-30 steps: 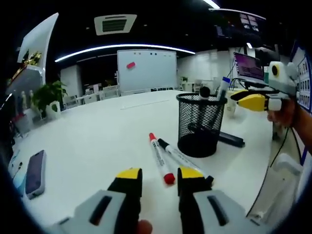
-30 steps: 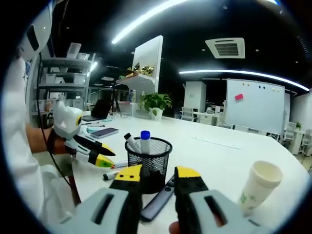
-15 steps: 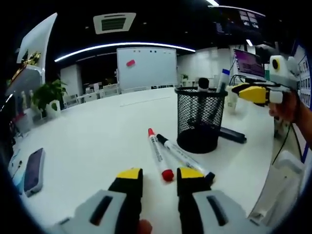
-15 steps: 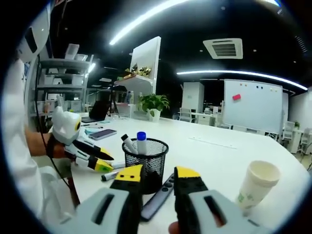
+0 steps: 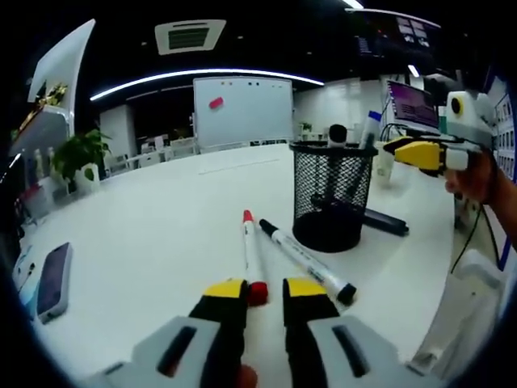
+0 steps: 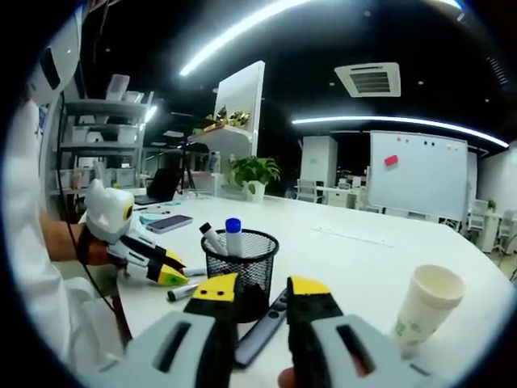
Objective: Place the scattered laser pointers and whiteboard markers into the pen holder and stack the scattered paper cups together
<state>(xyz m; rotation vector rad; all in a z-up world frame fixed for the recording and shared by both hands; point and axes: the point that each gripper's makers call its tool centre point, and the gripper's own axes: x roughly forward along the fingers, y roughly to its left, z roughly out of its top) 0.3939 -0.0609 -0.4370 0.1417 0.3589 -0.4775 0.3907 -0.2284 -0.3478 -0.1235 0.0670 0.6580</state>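
We are seeing two whiteboard markers (image 5: 275,259) lying side by side before the black mesh pen holder (image 5: 331,196), a paper cup (image 6: 428,309) standing to its right.

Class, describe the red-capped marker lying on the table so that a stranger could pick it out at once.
Start at the black mesh pen holder on the white table. Two markers lie beside its base, nearer the left gripper. The red-capped marker is the one whose red end sits between that gripper's jaws; its neighbour, the black-capped marker, lies closer to the holder.
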